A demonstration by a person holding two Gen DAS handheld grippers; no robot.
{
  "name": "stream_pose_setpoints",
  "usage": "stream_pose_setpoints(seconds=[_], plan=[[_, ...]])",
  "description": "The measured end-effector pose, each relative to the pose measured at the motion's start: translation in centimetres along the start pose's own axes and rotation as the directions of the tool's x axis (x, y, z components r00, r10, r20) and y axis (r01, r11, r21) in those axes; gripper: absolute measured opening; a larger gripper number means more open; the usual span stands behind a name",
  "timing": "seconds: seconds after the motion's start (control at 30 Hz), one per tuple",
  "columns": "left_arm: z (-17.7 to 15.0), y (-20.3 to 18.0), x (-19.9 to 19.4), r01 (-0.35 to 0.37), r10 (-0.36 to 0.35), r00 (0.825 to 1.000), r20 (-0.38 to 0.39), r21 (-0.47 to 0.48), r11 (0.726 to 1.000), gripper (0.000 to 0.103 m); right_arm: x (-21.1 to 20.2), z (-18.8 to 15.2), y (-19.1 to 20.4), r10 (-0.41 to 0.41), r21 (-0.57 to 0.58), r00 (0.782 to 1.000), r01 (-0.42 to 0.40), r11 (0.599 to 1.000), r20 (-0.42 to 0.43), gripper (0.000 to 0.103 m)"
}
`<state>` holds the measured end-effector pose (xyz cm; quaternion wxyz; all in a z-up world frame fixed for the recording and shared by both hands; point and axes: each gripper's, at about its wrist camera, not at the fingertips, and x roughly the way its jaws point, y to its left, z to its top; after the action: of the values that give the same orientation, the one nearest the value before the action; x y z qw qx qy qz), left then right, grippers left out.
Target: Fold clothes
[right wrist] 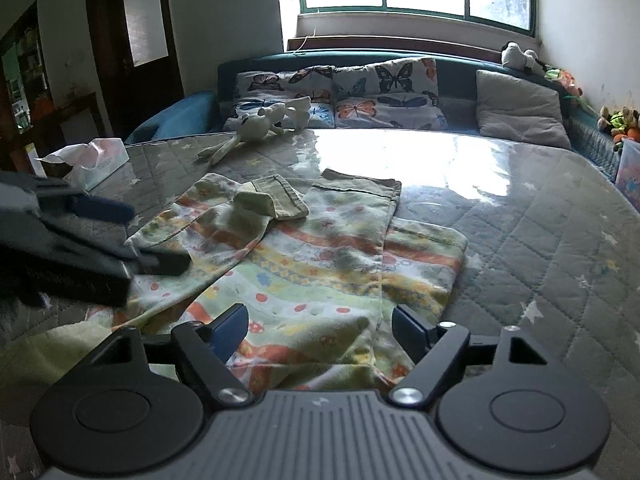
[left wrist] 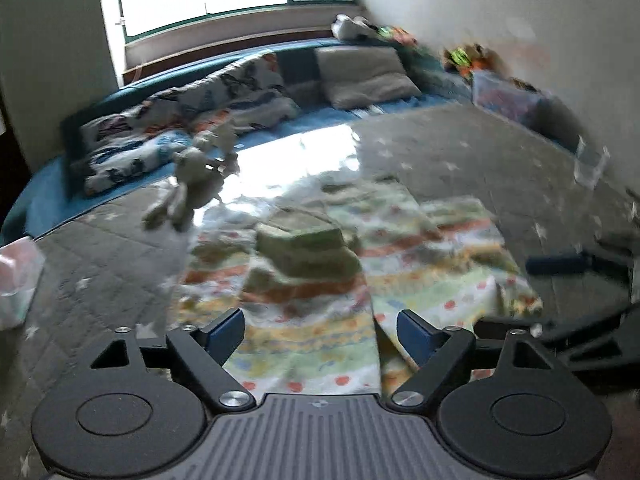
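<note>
A child's striped, patterned garment (right wrist: 320, 264) with green cuffs lies spread on the grey quilted table cover (right wrist: 540, 248); one sleeve is folded across it, its green cuff (right wrist: 276, 198) on top. It also shows in the left wrist view (left wrist: 320, 280), blurred. My right gripper (right wrist: 320, 330) is open and empty, hovering over the garment's near edge. My left gripper (left wrist: 320, 332) is open and empty above the garment's near part. In the right wrist view the left gripper (right wrist: 132, 236) sits at the garment's left edge, open.
A plush rabbit (right wrist: 256, 124) lies at the far left of the table, a tissue box (right wrist: 100, 160) further left. Butterfly cushions (right wrist: 340, 96) and a grey pillow (right wrist: 520, 108) sit on the sofa behind. Toys and a box (right wrist: 628, 168) line the right wall.
</note>
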<state>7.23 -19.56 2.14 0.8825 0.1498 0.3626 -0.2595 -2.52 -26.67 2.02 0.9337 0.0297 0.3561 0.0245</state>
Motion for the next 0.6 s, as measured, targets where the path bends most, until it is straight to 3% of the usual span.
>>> stream_pose_setpoints(seconds=[0.03, 0.1, 0.13, 0.2, 0.27, 0.47, 0.6], plan=[[-0.2, 0.0, 0.4, 0.010, -0.010, 1.000, -0.015, 0.007, 1.000, 0.071, 0.2, 0.1, 0.0, 0.005, -0.003, 1.000, -0.005, 1.000, -0.001, 0.080], [-0.7, 0.1, 1.1, 0.030, -0.029, 0.999, -0.042, 0.014, 0.999, 0.052, 0.7, 0.5, 0.0, 0.012, -0.009, 1.000, -0.012, 1.000, -0.004, 0.080], [-0.9, 0.2, 1.3, 0.040, -0.039, 0.998, -0.052, 0.014, 0.999, 0.048, 1.0, 0.7, 0.0, 0.017, -0.009, 1.000, -0.017, 1.000, -0.008, 0.078], [-1.2, 0.4, 1.8, 0.059, -0.058, 0.996, -0.066, 0.012, 0.998, 0.021, 1.6, 1.0, 0.0, 0.028, -0.007, 0.999, -0.028, 1.000, -0.018, 0.076], [-1.4, 0.6, 1.7, 0.065, -0.065, 0.996, -0.060, 0.003, 0.998, 0.010, 2.1, 1.4, 0.1, 0.037, -0.002, 0.999, -0.037, 0.999, -0.026, 0.075], [-2.0, 3.3, -2.0, -0.013, 0.017, 0.999, 0.050, -0.081, 0.997, 0.006, 3.0, 2.1, 0.9, 0.052, -0.024, 0.998, -0.052, 0.998, -0.036, 0.071], [-3.4, 6.1, -5.3, -0.071, 0.093, 0.990, 0.103, -0.198, 0.978, 0.004, 4.1, 2.9, 1.8, 0.071, -0.040, 0.996, -0.073, 0.997, -0.044, 0.070]])
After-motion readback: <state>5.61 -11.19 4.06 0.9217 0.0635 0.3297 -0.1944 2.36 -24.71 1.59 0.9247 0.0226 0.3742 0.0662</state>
